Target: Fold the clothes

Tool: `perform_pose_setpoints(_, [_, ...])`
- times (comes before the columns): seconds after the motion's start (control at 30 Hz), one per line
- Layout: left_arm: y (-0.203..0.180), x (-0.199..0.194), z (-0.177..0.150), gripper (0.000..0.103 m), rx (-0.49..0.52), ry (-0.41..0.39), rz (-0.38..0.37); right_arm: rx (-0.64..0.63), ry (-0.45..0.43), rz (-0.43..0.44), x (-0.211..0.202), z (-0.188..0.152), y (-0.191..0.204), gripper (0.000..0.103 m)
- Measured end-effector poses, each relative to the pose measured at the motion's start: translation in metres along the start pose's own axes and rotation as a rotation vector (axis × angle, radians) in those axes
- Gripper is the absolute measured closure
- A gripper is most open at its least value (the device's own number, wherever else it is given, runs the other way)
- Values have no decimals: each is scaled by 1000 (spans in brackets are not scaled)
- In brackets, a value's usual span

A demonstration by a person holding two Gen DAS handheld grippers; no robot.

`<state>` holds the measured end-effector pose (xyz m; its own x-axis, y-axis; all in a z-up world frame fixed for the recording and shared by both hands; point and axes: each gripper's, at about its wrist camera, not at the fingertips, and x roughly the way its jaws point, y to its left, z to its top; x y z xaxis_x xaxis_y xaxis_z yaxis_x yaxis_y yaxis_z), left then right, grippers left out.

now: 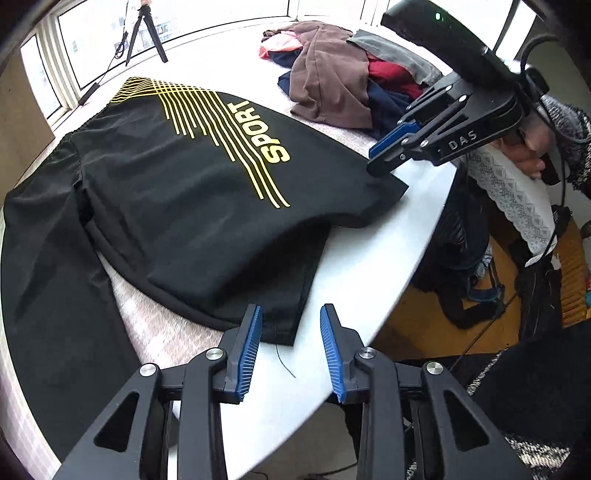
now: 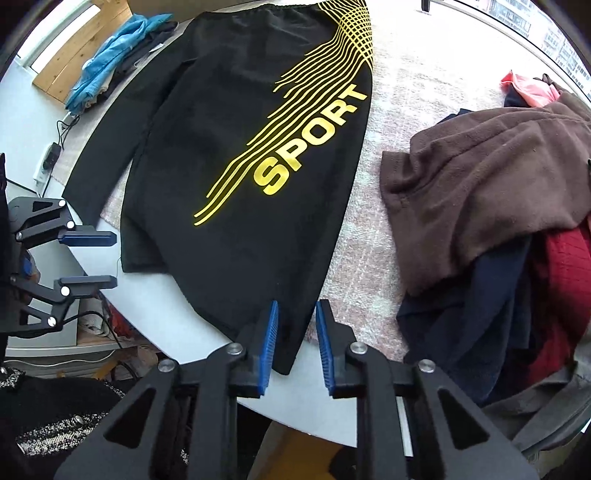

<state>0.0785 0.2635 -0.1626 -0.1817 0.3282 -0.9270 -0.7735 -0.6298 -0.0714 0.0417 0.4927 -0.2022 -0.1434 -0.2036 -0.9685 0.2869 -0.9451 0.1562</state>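
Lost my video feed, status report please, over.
Left gripper open at one hem corner, right gripper open at the other. Black pants flat on table, not folded. Clothes pile alongside, clear.

Black trousers (image 2: 236, 155) with yellow SPORT print (one leg folded over), flat on the table (image 2: 177, 310).

Daylight floods both views, coming through the windows (image 1: 177, 26) beyond the far edge of the tabletop (image 1: 369, 254); the panes are blown out to near white. The bare tabletop glares pale, while the black garment (image 1: 177, 192) swallows detail, its folds barely readable. Shadows are soft and short. Fisheye distortion bends the tabletop's rim into a curve, and the corners of both pictures fall to dark vignette. Focus is sharp throughout, with slight softness near the edges.
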Motion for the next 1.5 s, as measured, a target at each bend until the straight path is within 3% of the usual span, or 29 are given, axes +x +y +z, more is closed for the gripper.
perform_pose_setpoints(0.07, [-15,25,4,101,6,22,5,-17,11,-18,3,-3,6,82])
perform_pose_setpoints(0.1, [-14,22,3,102,9,2,-11,-27,14,-33,4,-5,10,82])
perform_pose_setpoints(0.3, [-1,-14,-25,102,-32,19,-133,-73,2,-86,5,-14,34,81])
perform_pose_setpoints(0.37, [3,-24,-30,102,-62,29,-128,-51,20,-50,1,-14,36,82])
perform_pose_setpoints(0.5, [-3,-44,-22,85,-88,-37,-108,17,-64,57,-43,-4,32,82])
perform_pose_setpoints(0.6, [-18,-47,-1,76,-97,-107,-131,33,-174,70,-94,16,23,79])
perform_pose_setpoints(0.73, [-33,-28,31,74,-180,-187,-123,-3,-335,15,-144,101,-22,45])
perform_pose_setpoints(0.8, [-43,-16,42,74,-223,-206,-162,-2,-393,13,-162,139,-42,45])
perform_pose_setpoints(0.93, [-71,17,66,74,-216,-147,-162,28,-399,67,-136,200,-69,45])
perform_pose_setpoints(1.17, [-90,58,95,69,-194,-82,-17,50,-287,165,-58,277,-87,45])
perform_pose_setpoints(1.23, [-89,64,95,77,-225,-80,-29,46,-269,172,-38,293,-86,45])
perform_pose_setpoints(1.3, [-85,70,92,103,-265,-67,-53,42,-251,178,-18,309,-84,45])
perform_pose_setpoints(1.4, [-75,67,85,103,-344,-79,-112,35,-223,188,12,332,-82,45])
perform_pose_setpoints(1.5, [-69,57,80,103,-386,-102,-119,29,-196,198,42,356,-80,45])
